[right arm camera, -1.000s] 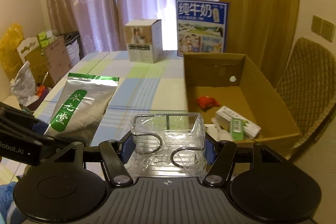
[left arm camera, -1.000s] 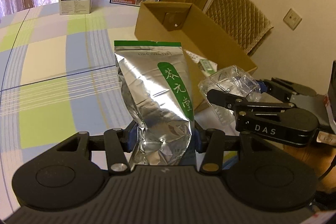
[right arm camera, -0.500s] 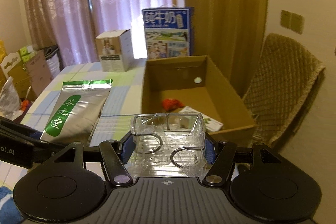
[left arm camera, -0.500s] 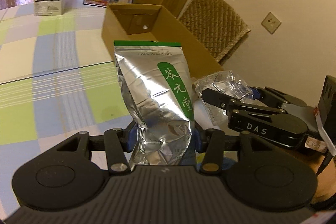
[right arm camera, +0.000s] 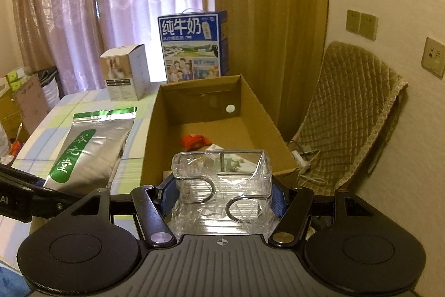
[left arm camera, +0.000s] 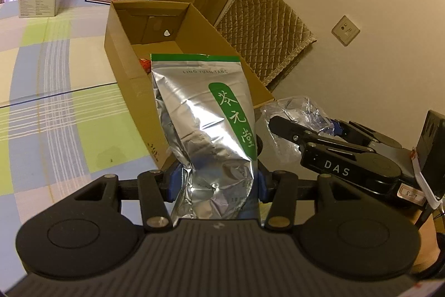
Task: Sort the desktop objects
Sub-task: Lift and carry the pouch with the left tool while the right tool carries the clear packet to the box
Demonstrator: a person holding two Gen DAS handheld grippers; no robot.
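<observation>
My left gripper (left arm camera: 215, 181) is shut on the lower end of a silver tea bag (left arm camera: 203, 113) with a green label, held upright in front of the open cardboard box (left arm camera: 122, 52). My right gripper (right arm camera: 222, 192) is shut on a clear plastic packet of metal hooks (right arm camera: 222, 180), at the box's near end (right arm camera: 150, 146). In the right wrist view the silver tea bag (right arm camera: 89, 149) shows to the left, over the table beside the box. The left wrist view shows the right gripper (left arm camera: 300, 127) with its clear packet (left arm camera: 300, 107) to the right. Inside the box lie a red packet (right arm camera: 194, 141) and a small carton, mostly hidden.
A checked tablecloth (left arm camera: 55, 113) covers the table. A white product box (right arm camera: 125, 74) and a blue milk carton case (right arm camera: 194, 46) stand at the far end. A quilted chair (right arm camera: 350, 116) stands right of the box, against a wall with sockets. Curtains hang behind.
Both grippers have carried their loads sideways toward the cardboard box; the box now sits nearer the middle of each view. Neither grip has changed.
</observation>
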